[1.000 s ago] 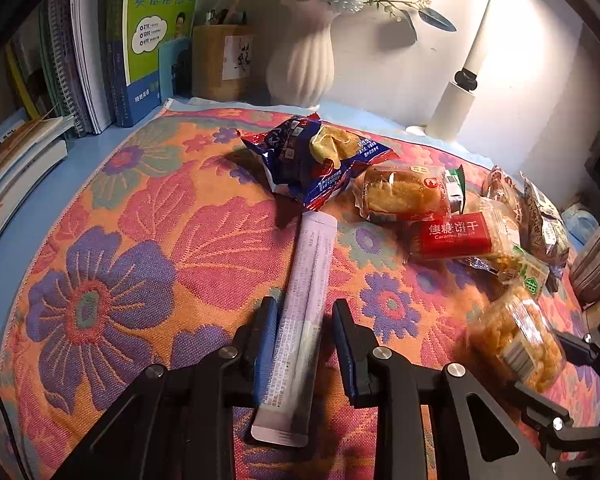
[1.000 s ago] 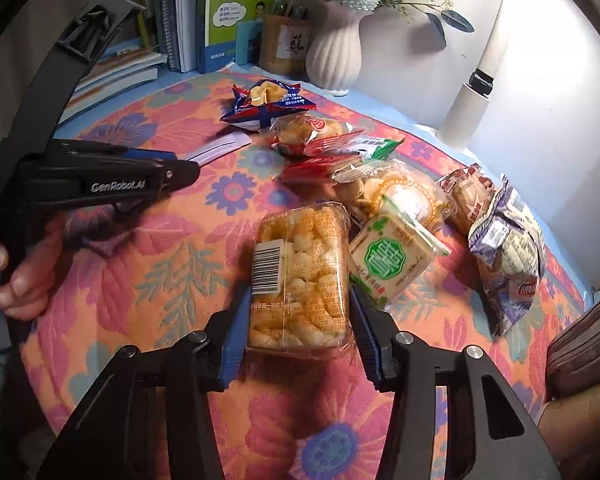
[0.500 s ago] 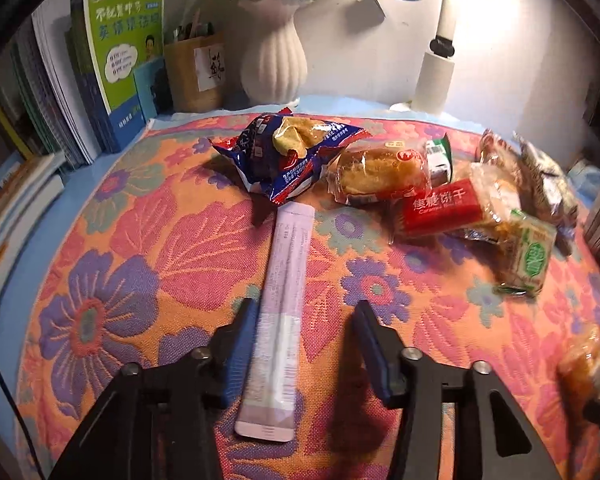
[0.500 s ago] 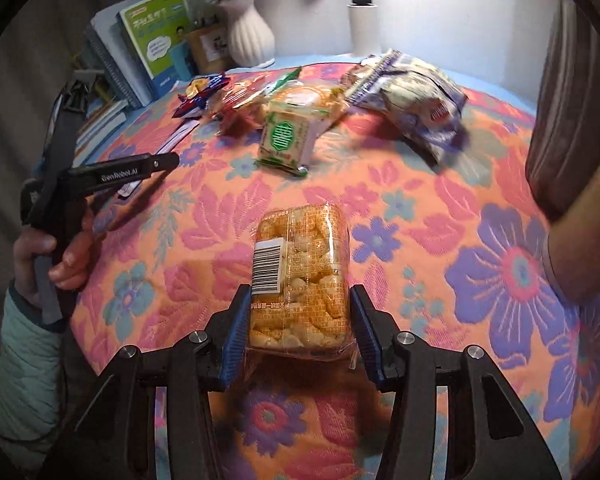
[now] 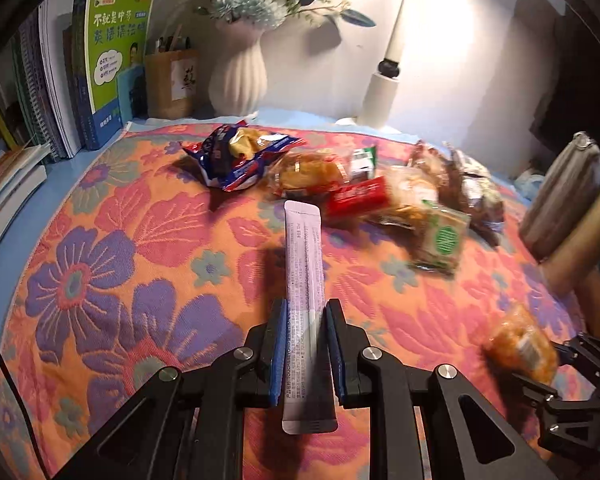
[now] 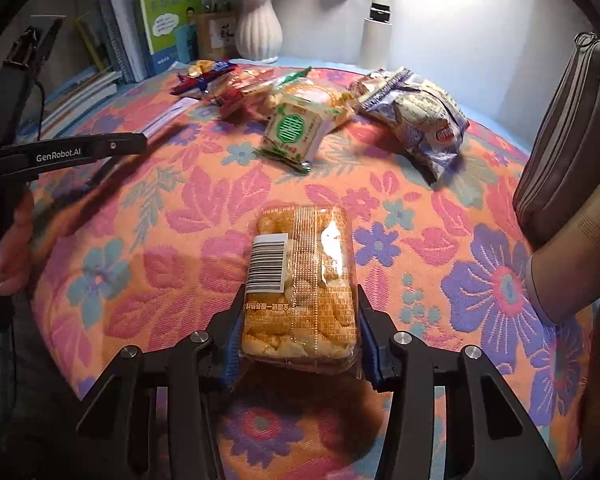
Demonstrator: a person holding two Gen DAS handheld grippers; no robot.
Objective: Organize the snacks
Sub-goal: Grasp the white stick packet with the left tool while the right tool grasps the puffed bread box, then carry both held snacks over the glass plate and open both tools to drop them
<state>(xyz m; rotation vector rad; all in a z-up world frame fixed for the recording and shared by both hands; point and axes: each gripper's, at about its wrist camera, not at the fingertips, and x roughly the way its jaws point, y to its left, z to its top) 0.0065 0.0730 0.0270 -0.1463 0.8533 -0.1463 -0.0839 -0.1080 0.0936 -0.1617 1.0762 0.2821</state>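
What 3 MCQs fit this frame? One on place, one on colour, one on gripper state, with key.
1. Where does the white vase stand?
A. At the back by the wall, next to the books
B. At the front edge of the cloth
C. In the middle of the snack pile

2. What colour is the round print on the square biscuit packet?
A. Blue
B. Green
C. Black

3. What is the left gripper doing?
A. Hanging open above the books
B. Clamped on the vase
C. Shut on the long pale sachet

Key: 
1 A, the vase sits beyond the floral cloth, beside the upright books. 
2 B, the right wrist view shows a green emblem on the packet. 
3 C, both jaws press the sachet's sides, while the right gripper grips the clear pack of puffs.
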